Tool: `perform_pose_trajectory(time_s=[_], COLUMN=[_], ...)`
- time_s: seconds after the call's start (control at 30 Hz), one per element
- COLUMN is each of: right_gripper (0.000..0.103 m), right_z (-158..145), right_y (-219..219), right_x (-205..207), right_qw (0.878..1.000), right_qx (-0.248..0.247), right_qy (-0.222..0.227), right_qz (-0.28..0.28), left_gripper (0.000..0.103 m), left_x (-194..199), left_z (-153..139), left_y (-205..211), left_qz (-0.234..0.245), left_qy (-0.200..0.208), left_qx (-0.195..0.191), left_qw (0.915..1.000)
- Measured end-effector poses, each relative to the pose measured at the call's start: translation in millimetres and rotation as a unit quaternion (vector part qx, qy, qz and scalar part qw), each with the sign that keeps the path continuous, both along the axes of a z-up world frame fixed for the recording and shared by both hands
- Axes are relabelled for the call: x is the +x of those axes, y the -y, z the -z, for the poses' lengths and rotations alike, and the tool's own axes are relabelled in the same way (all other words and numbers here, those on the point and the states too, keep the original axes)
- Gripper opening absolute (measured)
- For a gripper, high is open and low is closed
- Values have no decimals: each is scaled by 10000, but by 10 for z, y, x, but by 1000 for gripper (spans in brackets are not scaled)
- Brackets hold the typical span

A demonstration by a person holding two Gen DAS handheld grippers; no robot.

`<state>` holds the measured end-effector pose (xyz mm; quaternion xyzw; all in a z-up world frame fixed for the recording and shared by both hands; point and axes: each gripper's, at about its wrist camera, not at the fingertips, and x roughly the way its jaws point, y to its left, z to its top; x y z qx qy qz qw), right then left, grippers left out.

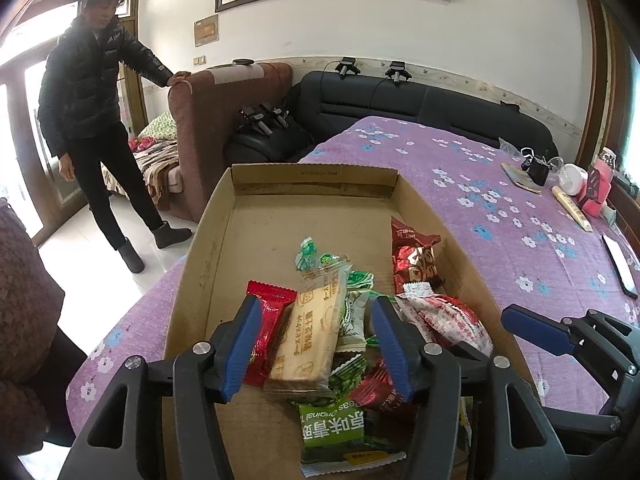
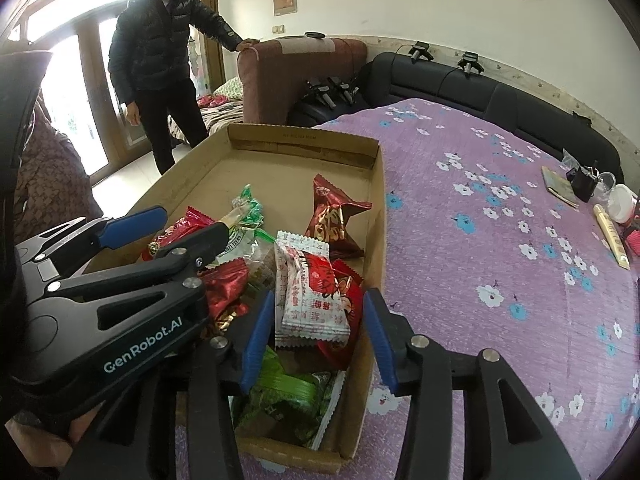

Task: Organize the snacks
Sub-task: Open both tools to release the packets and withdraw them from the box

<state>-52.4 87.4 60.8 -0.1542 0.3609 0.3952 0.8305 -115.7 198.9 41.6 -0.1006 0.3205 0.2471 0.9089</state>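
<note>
— Where are the snacks?
— Heaped at the near end of the cardboard tray (image 1: pixel 208 240) on the purple floral cloth (image 1: pixel 500 216).
— Your grippers?
— My left gripper (image 1: pixel 316 344) is spread over a biscuit pack (image 1: pixel 312 332); my right gripper (image 2: pixel 318 336) is spread around a red-and-white packet (image 2: pixel 312 296), pinching nothing.

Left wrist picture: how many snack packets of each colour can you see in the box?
Red packets: 3
Red-and-white packet: 1
Beige biscuit packet: 1
Green packets: at least 4, as they overlap
Total: at least 9 in the cardboard box
</note>
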Motion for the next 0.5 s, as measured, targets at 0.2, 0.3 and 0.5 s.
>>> perform_pose_trajectory(time_s=[0.2,0.3,0.5], right_gripper=[50,52,62], right_z=[-24,-50,-129], right_y=[81,143,388], right_x=[24,38,75], right_qw=[10000,9999,9992], right_qx=[55,107,197], right_qy=[-1,-15,42], right_qz=[76,133,344], left_gripper=[69,75,101], left_x=[-2,-10,-73], left_z=[-47,-77,-210], left_y=[56,80,162], left_qz=[3,-6,17], left_qy=[45,93,324], left_qx=[87,135,275], left_qw=[10000,9999,9991])
